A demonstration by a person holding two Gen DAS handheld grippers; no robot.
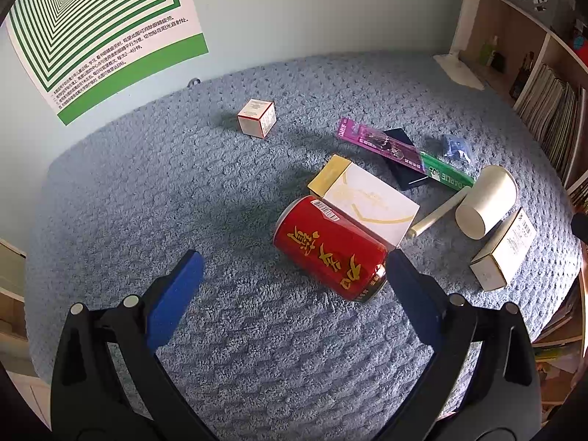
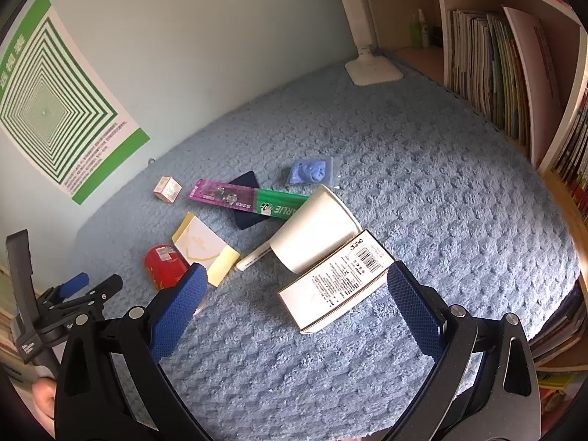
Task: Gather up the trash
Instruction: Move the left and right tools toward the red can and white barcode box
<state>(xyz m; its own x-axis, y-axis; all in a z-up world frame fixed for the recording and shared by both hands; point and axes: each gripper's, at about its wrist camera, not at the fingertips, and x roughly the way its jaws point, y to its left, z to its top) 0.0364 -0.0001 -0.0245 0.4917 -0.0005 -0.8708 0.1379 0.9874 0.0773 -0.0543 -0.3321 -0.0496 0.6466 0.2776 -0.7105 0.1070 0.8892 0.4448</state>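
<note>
Left gripper [image 1: 294, 268] and right gripper [image 2: 297, 282] both hover, fingers spread wide (nothing held).

Daylight, fairly bright, even in both wrist views. Shadows of the small box [image 1: 257, 117] and the red can [image 1: 330, 248] fall left on the blue blanket [image 1: 257, 349], so the light comes from the right, possibly a window out of frame. Shadows are soft-edged. Mild glare on the can's lower rim. Strong fisheye bend: the poster [image 1: 99, 33] edges and shelf [image 2: 514, 73] lines curve; corners vignette to black. Centre sharp; the poster's fine print in the right view is blurred. Colour slightly cool and washed.
</note>
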